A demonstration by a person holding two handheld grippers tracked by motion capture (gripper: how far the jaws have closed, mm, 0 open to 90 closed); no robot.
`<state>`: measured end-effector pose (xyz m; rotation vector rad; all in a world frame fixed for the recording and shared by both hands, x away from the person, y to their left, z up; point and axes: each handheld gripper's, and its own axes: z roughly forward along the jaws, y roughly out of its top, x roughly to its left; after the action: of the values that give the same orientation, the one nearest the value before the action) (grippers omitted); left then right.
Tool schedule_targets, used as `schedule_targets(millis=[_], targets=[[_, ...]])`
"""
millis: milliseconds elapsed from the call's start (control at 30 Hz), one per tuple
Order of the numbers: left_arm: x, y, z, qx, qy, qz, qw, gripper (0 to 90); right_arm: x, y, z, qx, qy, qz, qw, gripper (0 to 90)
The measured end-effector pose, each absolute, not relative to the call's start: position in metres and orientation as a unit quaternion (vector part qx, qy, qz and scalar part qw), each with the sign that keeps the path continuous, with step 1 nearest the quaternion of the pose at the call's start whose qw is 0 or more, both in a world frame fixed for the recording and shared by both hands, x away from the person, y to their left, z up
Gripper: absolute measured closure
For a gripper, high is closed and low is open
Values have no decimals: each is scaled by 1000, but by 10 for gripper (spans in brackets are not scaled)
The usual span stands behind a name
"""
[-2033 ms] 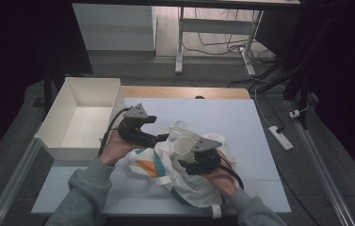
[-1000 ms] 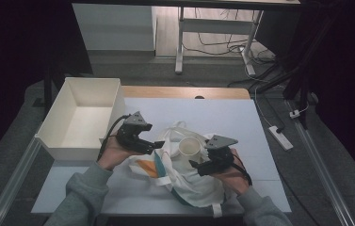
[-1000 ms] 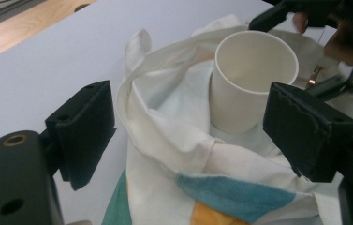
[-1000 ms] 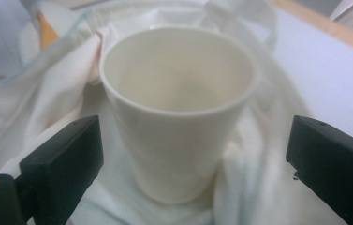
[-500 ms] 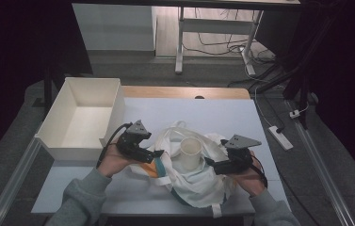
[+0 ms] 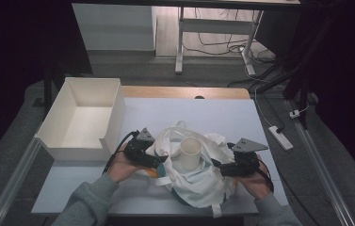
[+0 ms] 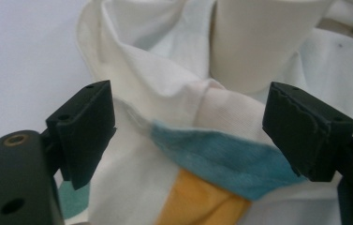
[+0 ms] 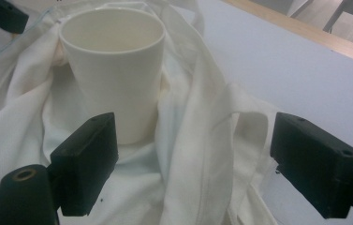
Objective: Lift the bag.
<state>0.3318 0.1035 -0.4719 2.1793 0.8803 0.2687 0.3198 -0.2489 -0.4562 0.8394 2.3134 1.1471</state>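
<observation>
A white cup (image 6: 189, 151) stands upright in the middle of a crumpled white cloth bag (image 6: 198, 181) with blue, teal and orange patches, on the table's near half. My left gripper (image 6: 158, 161) is open at the bag's left edge; a fold with the blue and orange patches (image 7: 211, 159) lies between its jaws, with the cup (image 7: 263, 42) beyond. At the bag's right edge, my right gripper (image 6: 218, 165) is open and points toward the cup (image 8: 118, 70). White cloth folds (image 8: 193, 154) lie between its jaws.
An empty white box (image 6: 83, 117) stands at the table's left, close to my left hand. The pale table top (image 6: 231, 115) stretches behind the bag, with a wooden strip along its far edge. A power strip (image 6: 281, 137) lies on the floor to the right.
Both grippers have drawn apart from the cup to the bag's left and right edges. The cloth has spread out around the cup.
</observation>
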Motion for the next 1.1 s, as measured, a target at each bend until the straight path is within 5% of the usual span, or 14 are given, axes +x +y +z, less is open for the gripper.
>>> schedule_targets(millis=[633,833,1100], targets=[[331,127,-488,847,384,62,363,409,316,-257,-459,307,837,399,216,192],[333,128,-498,849,385,28,361,512,313,-255,-461,318,852,350,226,310],[336,125,-502,862,371,42,342,683,313,-256,-472,326,871,289,227,643]])
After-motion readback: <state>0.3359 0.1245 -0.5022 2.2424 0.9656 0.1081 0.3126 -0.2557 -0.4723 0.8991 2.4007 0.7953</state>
